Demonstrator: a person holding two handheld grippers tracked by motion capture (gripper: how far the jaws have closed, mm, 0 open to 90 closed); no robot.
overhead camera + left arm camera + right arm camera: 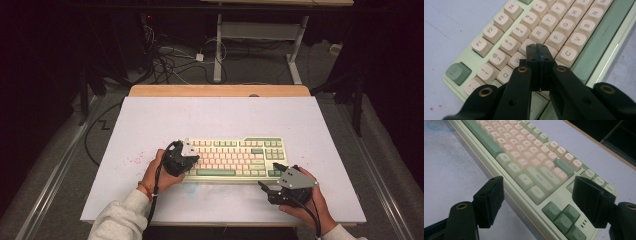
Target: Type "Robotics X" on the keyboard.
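Keyboard (235, 159) | left tool (539, 51) closed, seemingly touching keys | right tool (536, 202) open

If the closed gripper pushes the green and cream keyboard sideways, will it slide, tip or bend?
The pale green and cream keyboard lies flat and wide, so tipping seems unlikely. Its thick case looks rigid, probably not bending. On the smooth white tabletop it would likely slide.

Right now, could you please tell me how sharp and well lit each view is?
High view: table evenly lit, surroundings dark. Left gripper view: keyboard legends crisp, nearest black parts blurred. Right gripper view: keycap legends soft, far keys hazier.
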